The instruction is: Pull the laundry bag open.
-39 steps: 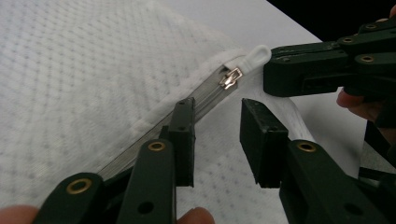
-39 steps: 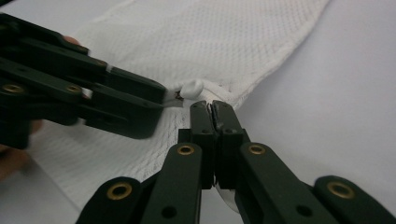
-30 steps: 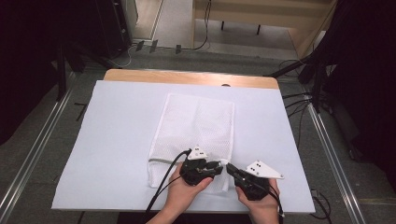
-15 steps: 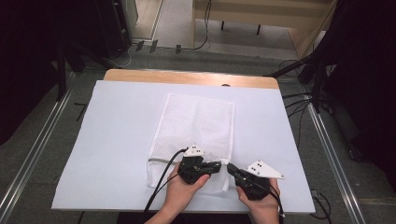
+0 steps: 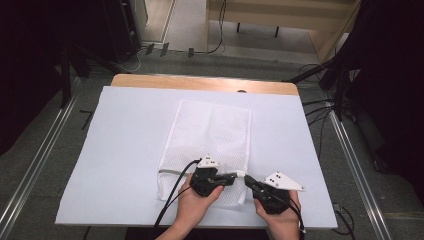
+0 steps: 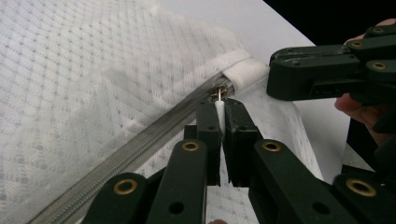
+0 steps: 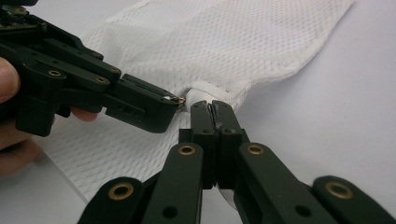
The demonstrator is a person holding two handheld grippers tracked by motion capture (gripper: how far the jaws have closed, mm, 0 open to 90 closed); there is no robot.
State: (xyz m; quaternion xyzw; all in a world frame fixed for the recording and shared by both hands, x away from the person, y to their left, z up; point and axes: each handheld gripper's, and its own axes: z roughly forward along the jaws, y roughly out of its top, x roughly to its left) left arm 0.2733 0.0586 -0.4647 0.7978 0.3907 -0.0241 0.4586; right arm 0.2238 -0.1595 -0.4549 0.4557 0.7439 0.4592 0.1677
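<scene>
A white mesh bag (image 5: 210,132) lies flat on the table, its zipper (image 6: 116,158) running along the near end. My left gripper (image 5: 234,178) has just been closing and is now shut on the white zipper pull (image 6: 219,114), at the slider by the bag's corner. My right gripper (image 5: 248,181) faces it from the right, tips almost touching. It is shut on the white fabric tab (image 7: 205,91) at the zipper's end. The left gripper's view has the right gripper (image 6: 317,79) at upper right. In the right gripper's view the left gripper (image 7: 140,105) comes in from the left.
A white sheet (image 5: 125,150) covers the table, with a strip of wood (image 5: 200,82) bare at the far edge. Cables trail from both grippers toward the near edge. Metal rails (image 5: 35,165) run along both sides of the table, above the floor.
</scene>
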